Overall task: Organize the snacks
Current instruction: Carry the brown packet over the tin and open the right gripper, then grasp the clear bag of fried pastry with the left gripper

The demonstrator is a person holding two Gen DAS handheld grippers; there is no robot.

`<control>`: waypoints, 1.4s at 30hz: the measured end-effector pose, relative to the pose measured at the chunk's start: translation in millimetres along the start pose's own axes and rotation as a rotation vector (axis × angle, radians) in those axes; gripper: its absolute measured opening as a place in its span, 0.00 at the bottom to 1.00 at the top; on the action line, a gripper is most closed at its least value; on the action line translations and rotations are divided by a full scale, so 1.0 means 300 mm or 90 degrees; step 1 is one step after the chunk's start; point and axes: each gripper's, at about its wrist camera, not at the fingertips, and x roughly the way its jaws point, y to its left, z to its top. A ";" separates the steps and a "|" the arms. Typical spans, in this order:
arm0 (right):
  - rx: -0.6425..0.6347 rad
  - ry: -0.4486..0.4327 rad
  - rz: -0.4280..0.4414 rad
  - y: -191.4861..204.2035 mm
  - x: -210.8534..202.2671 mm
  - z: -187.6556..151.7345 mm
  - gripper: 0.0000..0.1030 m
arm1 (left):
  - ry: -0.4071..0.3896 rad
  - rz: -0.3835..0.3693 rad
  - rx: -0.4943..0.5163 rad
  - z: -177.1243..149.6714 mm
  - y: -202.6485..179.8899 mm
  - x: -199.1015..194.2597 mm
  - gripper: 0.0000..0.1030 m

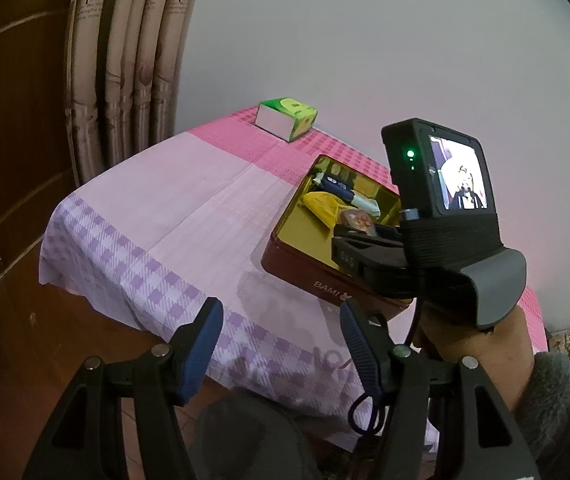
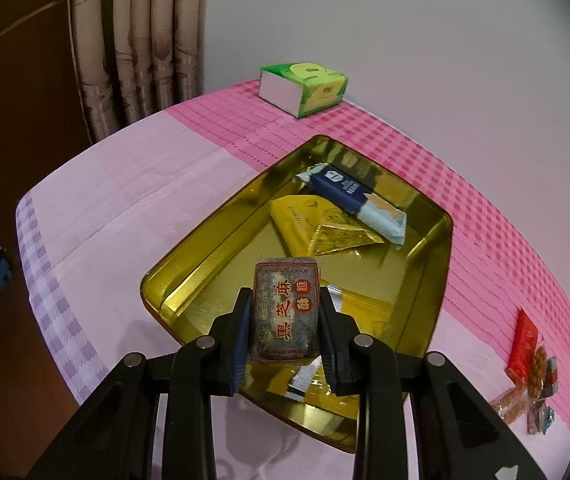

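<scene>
1. Gold-lined inside and red outside, the open tin (image 2: 437, 248) sits on the table toward its right half; its red side shows in the left wrist view (image 1: 305, 268).
2. Clamped between the pads of the right gripper (image 2: 285, 340) is a dark sesame snack bar (image 2: 287, 314) in a clear wrapper with red and white characters, held above the near part of the tin.
3. Inside the tin lie a navy and pale-blue bar (image 2: 355, 200) at the far side, a yellow packet (image 2: 305, 220) touching it, and another yellow packet (image 2: 361, 308) just beside the held bar.
4. Loose snacks (image 2: 533, 376), one in a red wrapper, lie on the cloth right of the tin, well apart from it.
5. Blue-padded, the left gripper (image 1: 281, 344) hangs released over the table's near edge with nothing between its pads.
6. From that side, the right-hand tool's body and screen block the tin's near right corner.
7. A green and white tissue box (image 2: 303, 88) stands at the far edge, near the wall.
8. Pink, white and lilac checked cloth (image 2: 145, 184) covers the table; patterned curtains (image 2: 137, 40) hang at the left against a pale wall, beside brown wood panelling.
</scene>
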 end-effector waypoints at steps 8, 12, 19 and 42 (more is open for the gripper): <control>0.007 0.013 0.008 0.006 0.030 0.002 0.27 | 0.003 0.000 -0.008 0.001 0.012 -0.002 0.60; 0.005 0.018 0.012 0.008 0.044 -0.003 0.27 | 0.005 0.002 -0.010 0.004 0.013 0.004 0.60; 0.054 0.019 0.068 -0.029 0.051 -0.011 0.39 | 0.010 0.008 -0.008 0.005 0.013 0.013 0.60; 0.415 -0.026 -0.112 -0.948 -0.442 -1.153 0.77 | 0.055 -0.145 0.305 -0.171 -0.516 0.122 0.60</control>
